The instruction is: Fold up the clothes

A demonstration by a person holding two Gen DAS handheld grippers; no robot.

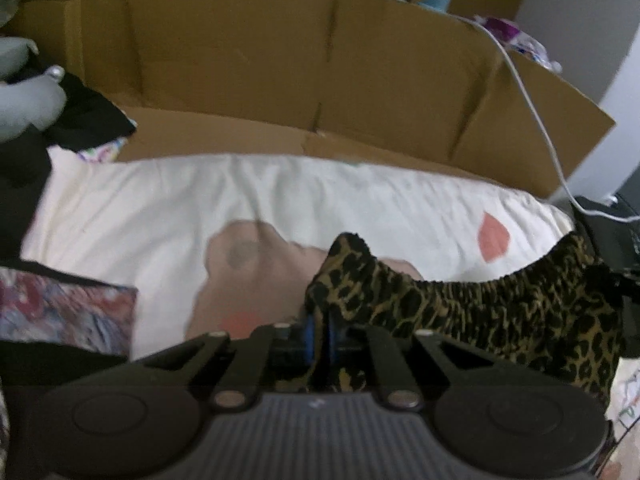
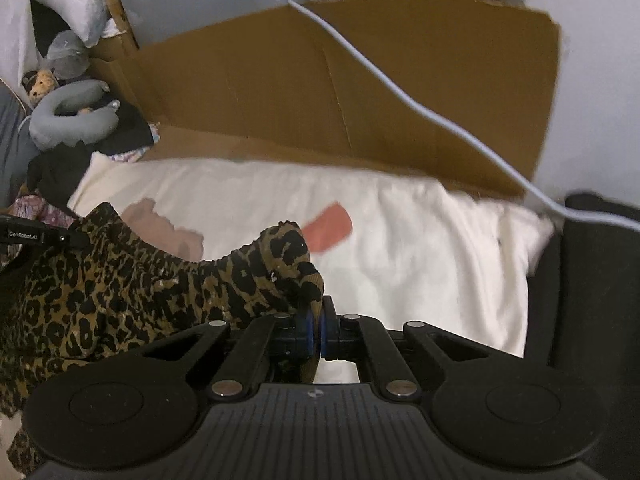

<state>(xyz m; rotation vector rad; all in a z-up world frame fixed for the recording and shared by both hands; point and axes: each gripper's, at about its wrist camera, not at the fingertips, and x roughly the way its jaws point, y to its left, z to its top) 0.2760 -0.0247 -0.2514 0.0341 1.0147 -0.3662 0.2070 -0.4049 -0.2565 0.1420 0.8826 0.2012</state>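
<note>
- Leopard-print garment (image 1: 500, 304) hangs stretched between two hand-held grippers above a cream bedspread (image 1: 360, 208), its gathered edge sagging in the middle
- Left gripper (image 1: 319, 338) is clamped on one corner of the garment, blue-edged pads pressed together with the fabric pinched between them and a point of cloth standing up above the fingers
- Right gripper (image 2: 316, 330) is clamped on the opposite corner, jaws together on a bunched fold, with the rest of the print trailing off toward the left of the right wrist view
- Cream bedspread carries a tan patch and a coral shape, partly covered by the garment
- Flattened cardboard (image 2: 360, 92) stands along the far edge of the bedspread, a white cable (image 2: 420, 108) draped across it
- Grey neck pillow (image 2: 76, 120) and dark clothes (image 2: 100, 140) are heaped at the far left; a folded floral piece (image 1: 64, 308) lies near the left gripper
</note>
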